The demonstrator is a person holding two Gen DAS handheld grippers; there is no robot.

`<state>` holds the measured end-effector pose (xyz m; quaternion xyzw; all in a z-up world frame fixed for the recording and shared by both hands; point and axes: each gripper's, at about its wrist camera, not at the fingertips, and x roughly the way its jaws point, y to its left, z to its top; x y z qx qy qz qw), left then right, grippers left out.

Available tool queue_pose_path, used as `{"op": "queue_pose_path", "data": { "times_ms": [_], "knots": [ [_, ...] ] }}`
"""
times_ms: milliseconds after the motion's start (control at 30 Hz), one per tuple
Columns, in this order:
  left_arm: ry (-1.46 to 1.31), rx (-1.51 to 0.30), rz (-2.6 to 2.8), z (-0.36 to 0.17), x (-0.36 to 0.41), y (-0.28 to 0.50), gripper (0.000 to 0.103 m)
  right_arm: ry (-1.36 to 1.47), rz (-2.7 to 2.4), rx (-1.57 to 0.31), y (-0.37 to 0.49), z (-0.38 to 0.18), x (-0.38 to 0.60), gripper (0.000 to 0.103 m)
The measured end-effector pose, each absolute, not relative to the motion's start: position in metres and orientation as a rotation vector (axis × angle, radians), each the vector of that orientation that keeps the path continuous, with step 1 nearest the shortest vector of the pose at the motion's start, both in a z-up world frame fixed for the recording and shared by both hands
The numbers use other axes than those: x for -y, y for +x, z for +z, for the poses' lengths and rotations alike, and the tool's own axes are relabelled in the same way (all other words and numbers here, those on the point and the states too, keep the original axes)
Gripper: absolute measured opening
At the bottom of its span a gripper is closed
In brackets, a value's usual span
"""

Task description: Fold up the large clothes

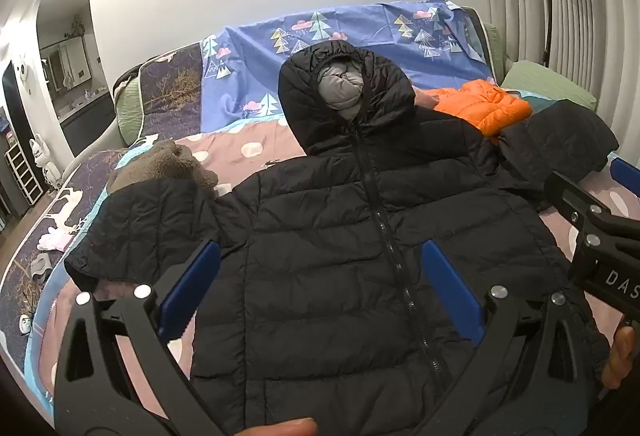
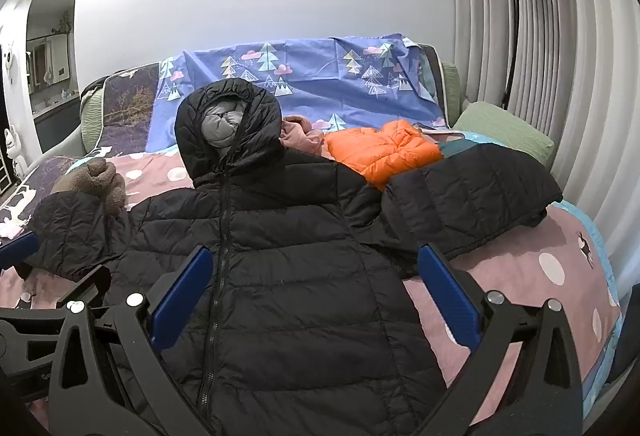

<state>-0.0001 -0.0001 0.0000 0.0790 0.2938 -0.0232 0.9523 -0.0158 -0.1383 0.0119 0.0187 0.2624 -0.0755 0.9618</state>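
A: Where was the black puffer jacket (image 1: 320, 236) lying?

B: Flat on the bed (image 2: 520, 276), front side up and zipped, with its hood (image 1: 344, 91) towards the wall and grey lining showing inside it. Both sleeves were spread out to the sides; the one on the right of the picture lay just in front of an orange jacket (image 2: 384, 151).

A: And the left gripper (image 1: 320, 268)?

B: It hovered over the lower half of the jacket, its blue fingers (image 1: 192, 288) spread wide with nothing between them but the fabric below. I could not tell whether they touched the cloth.

A: The right gripper (image 2: 316, 276)?

B: Also wide apart and holding nothing. One finger (image 2: 182, 292) stood over the jacket's body near the zip, the other over the pink spotted cover beside the jacket's edge.

A: Anything else on the bed?

B: A brown plush toy (image 1: 168, 167) just behind the sleeve at picture left, a green pillow (image 2: 504, 131) by the curtain, and a blue sheet (image 2: 300, 83) with tree prints draped over the headboard
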Motion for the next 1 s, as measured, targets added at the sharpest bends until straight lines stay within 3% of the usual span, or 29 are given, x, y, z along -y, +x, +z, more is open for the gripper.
{"op": "queue_pose_path", "data": {
  "times_ms": [1000],
  "knots": [
    [0.131, -0.608, -0.061, -0.0081, -0.0052, 0.0072, 0.101, 0.059, -0.168, -0.541, -0.0131, 0.007, 0.1449, 0.102]
  ]
}}
